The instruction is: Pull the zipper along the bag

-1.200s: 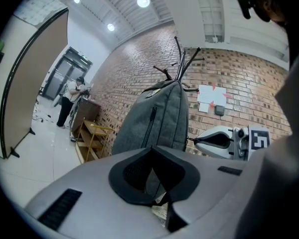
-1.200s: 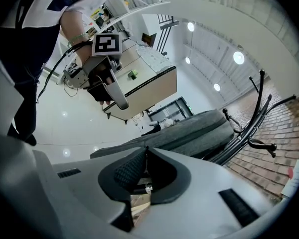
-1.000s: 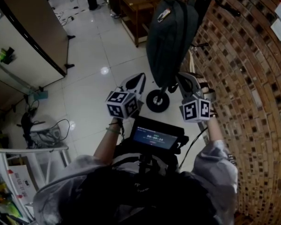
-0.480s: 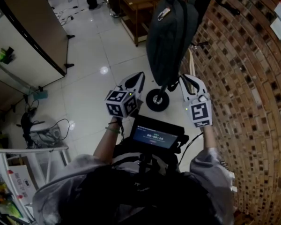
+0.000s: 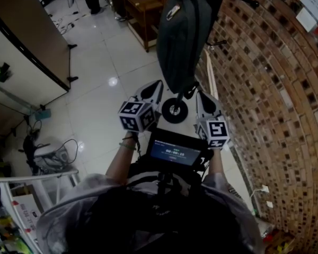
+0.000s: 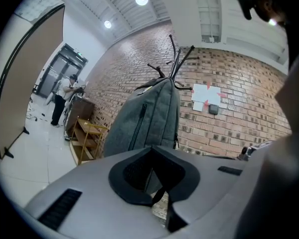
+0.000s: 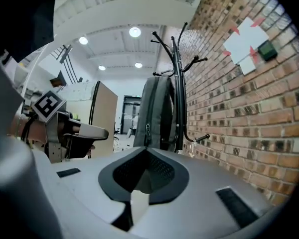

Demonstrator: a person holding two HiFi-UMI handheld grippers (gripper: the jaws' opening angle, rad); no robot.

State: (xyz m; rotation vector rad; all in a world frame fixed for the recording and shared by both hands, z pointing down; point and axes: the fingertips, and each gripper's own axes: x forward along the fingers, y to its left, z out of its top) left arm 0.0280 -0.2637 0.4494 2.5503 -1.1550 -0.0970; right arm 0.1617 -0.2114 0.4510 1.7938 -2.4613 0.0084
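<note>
Two closed tongs short of the hanging bag

We see the grey bag (image 5: 183, 36) hung upright on a coat stand (image 7: 177, 59) against the brick wall (image 5: 270, 89), at twelve o'clock of both tongs. Both the left gripper (image 5: 158, 84) and the right gripper (image 5: 200, 95) point level at it and stand apart from it. The left's jaws are together on nothing; the right's have just closed, also on nothing. A zipper (image 6: 138, 126) runs down the bag's front, and a pull (image 7: 147, 129) hangs free of both tongs. We judge that this fits a zip awaiting its pull or one already drawn; which, we cannot tell.
</note>
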